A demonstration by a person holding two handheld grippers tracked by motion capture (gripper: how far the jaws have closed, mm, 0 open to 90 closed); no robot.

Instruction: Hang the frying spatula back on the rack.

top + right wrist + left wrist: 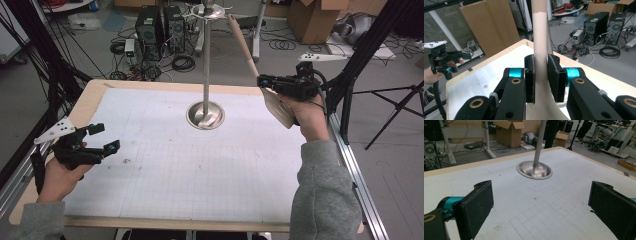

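- Right gripper (pixel 541 78) clamped narrow on a wooden spatula (pixel 252 65), pads pinching the neck just above the blade; blade hangs below the hand, handle slants up toward the head of the metal stand (pixel 205 60).
- Spatula position: right of the stand's pole, handle tip close to the hook ring at the top; can't tell if it touches a hook.
- Step, as I read it: hanging the spatula on the stand, or lifting it off — can't tell which.
- Next move if hanging: line the handle end up with a hook, then let go only once it's seated.
- Left gripper (pixel 97 139) wide apart, empty, low over the gridded mat (pixel 165 170), well left of the stand's base (pixel 534 170).
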